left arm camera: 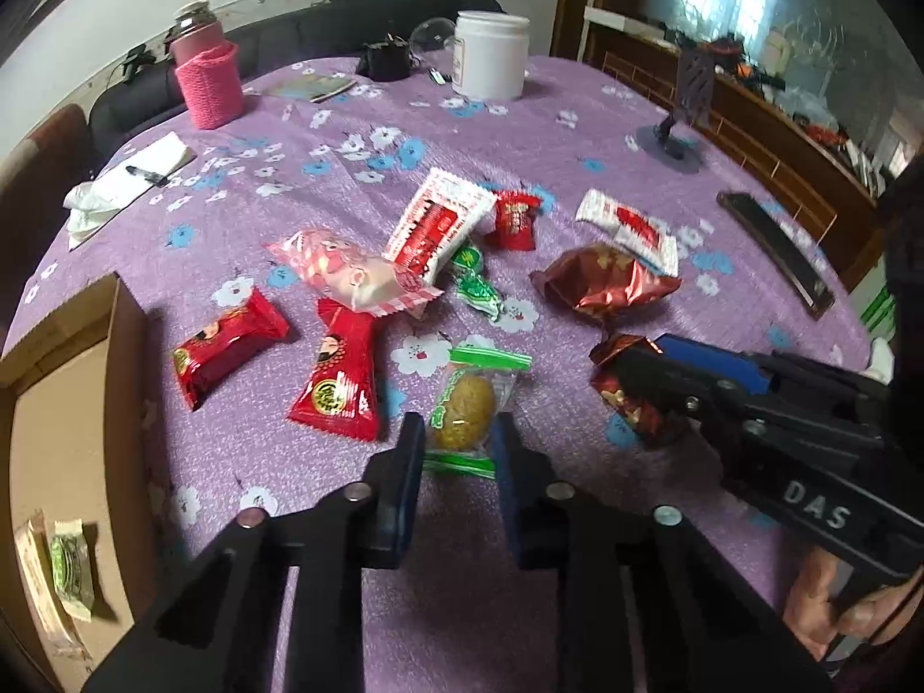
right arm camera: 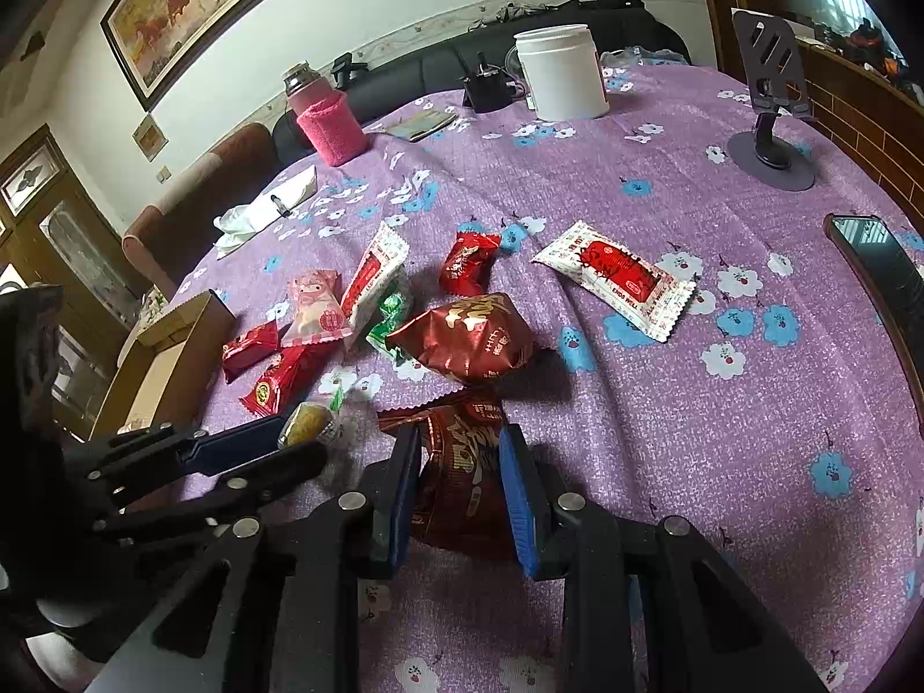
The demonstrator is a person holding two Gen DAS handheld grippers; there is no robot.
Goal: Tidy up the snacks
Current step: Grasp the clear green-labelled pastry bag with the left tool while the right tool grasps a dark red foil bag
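Lying on the table: two white-and-red packets (right arm camera: 617, 278), three bright red packets (left arm camera: 228, 343), two dark foil bags (right arm camera: 469, 341), one white jar (right arm camera: 561, 71) sitting at twelve o'clock.

My glossy foil snack packets (left arm camera: 606, 280) lie on matt woven purple cloth (left arm camera: 577, 133), beside which stands a plain brown cardboard box (left arm camera: 63, 404).

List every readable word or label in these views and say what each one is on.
"DAS": on the right claw's black body.
"ENDS WELL": on the white-and-red snack packet lying on the purple tablecloth.
Print on the other snack wrappers and the white jar label is too small or blurred to read.
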